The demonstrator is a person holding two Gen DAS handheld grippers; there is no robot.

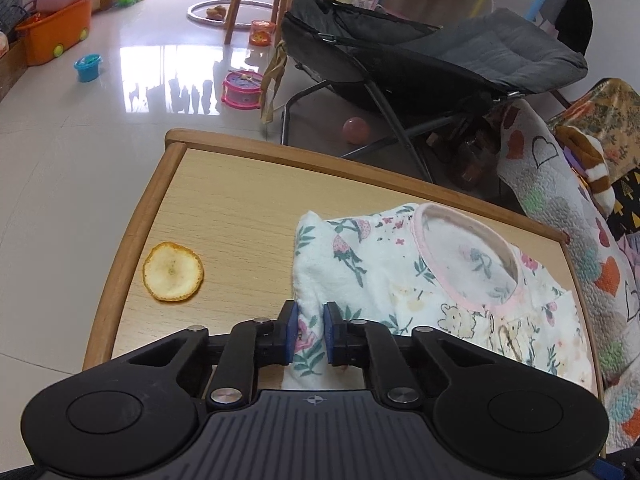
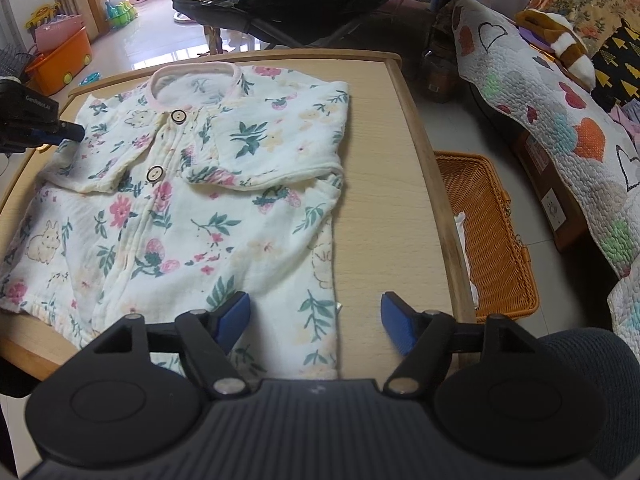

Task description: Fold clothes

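Floral baby shirt (image 2: 192,184): left gripper (image 1: 310,330) pinches its sleeve; only the right wrist view shows the right gripper (image 2: 316,322) gaping over the hem, wicker basket (image 2: 492,236) rightward.

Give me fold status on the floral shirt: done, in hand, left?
Done: both sleeves of the floral shirt lie folded across the chest, buttons showing. In hand: the left gripper is shut on the shirt's edge by the shoulder; the right gripper is open over the hem, gripping nothing. Left: the body still lies full length on the table, so the lengthwise fold remains.
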